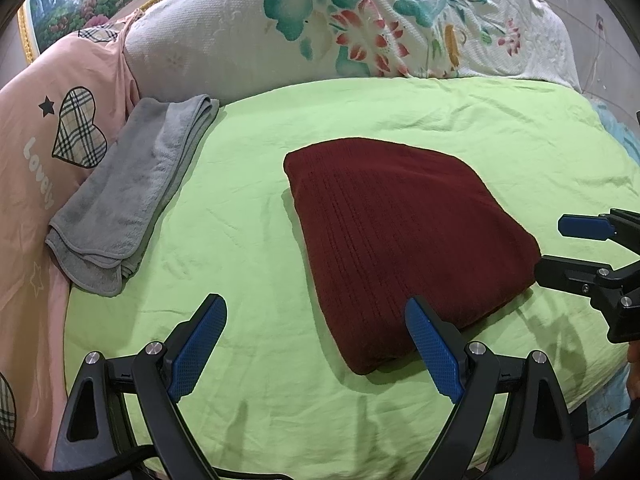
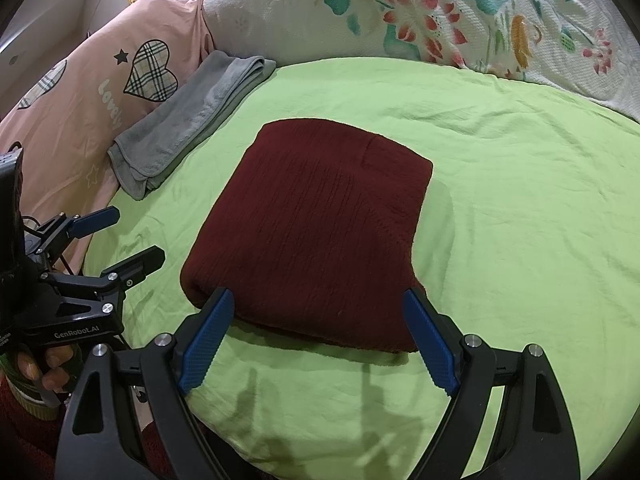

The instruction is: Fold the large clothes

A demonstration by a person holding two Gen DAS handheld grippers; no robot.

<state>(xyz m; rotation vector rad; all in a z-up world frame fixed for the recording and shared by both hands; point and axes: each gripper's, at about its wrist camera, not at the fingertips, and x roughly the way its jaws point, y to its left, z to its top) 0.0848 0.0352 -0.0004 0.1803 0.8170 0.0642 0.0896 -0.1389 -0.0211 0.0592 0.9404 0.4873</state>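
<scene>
A dark red knitted garment [image 1: 404, 236] lies folded into a compact block on the green sheet [image 1: 256, 208]; it also shows in the right wrist view [image 2: 316, 232]. My left gripper [image 1: 316, 308] is open and empty, just in front of the garment's near left corner. It shows at the left of the right wrist view [image 2: 134, 236]. My right gripper [image 2: 316, 304] is open and empty, its blue pads [image 2: 208, 340] straddling the garment's near edge without touching. It shows at the right of the left wrist view [image 1: 552, 248].
A folded grey towel [image 1: 128, 196] lies at the sheet's left edge, next to a pink quilt with plaid hearts [image 1: 44, 144]. A white floral quilt [image 1: 360, 20] is piled at the back. The bed's right edge [image 1: 616, 148] drops off.
</scene>
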